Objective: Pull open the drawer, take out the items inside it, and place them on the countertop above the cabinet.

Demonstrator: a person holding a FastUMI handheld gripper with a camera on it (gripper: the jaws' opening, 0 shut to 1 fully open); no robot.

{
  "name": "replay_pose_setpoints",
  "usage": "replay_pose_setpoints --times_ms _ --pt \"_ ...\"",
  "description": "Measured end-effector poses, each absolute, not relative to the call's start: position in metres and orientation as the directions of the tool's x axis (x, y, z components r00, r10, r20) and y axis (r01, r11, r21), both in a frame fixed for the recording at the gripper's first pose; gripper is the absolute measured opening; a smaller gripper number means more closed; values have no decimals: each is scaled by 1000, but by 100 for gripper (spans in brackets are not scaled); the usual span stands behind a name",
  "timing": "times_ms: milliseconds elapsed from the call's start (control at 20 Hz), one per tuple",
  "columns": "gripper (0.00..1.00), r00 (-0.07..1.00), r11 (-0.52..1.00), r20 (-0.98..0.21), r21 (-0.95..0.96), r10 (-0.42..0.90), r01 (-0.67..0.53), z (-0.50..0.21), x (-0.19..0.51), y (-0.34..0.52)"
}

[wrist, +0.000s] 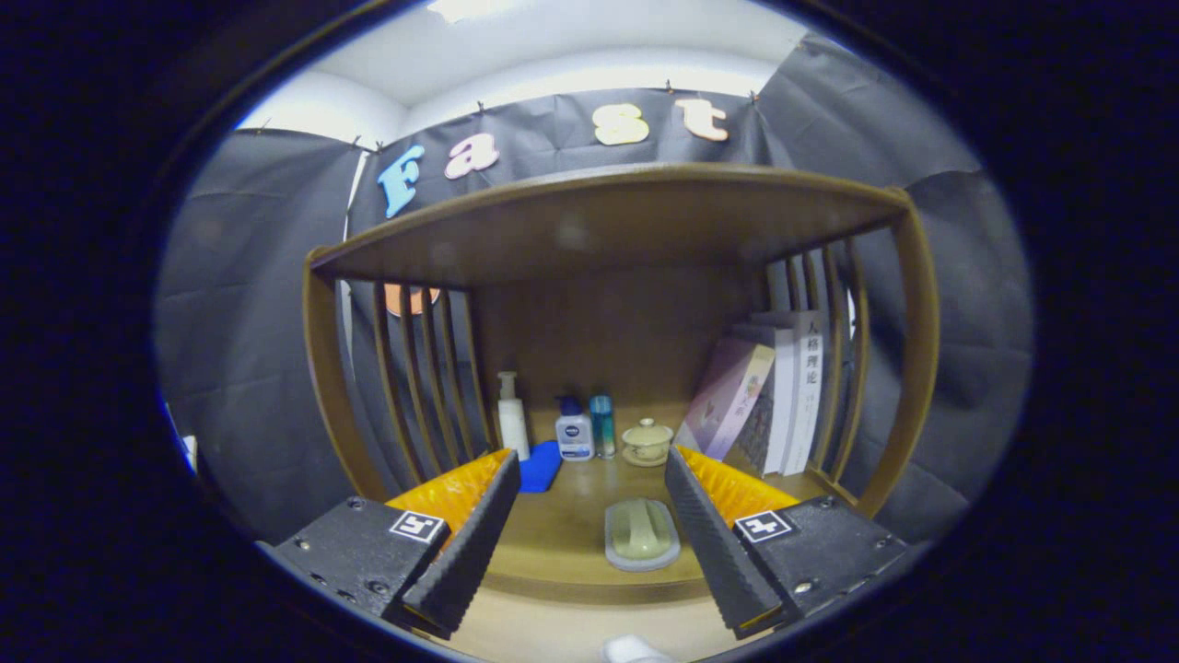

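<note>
Tongs (586, 516) wide open, holding nothing.
I see no drawer ahead; green dish (642, 534) lies between fingers, on the table (553, 543).

White object (631, 650) below gripper (589, 534) cut off, unidentifiable. Blue pad (541, 466) partly hidden behind left finger. Book (730, 394) lettering too small. Drawer out of sight.
</note>
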State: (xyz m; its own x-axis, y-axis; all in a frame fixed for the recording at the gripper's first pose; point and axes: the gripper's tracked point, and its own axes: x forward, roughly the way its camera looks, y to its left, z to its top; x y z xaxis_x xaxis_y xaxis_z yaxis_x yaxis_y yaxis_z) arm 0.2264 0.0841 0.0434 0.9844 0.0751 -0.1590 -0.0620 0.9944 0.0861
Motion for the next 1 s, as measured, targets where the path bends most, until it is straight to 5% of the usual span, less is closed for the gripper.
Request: replay_pose_setpoints --times_ms 450,1000 --pt "99 1000 997 -22 70 18 -17 0 124 73" --pt "99 991 999 -129 14 -38 40 -123 28 46"
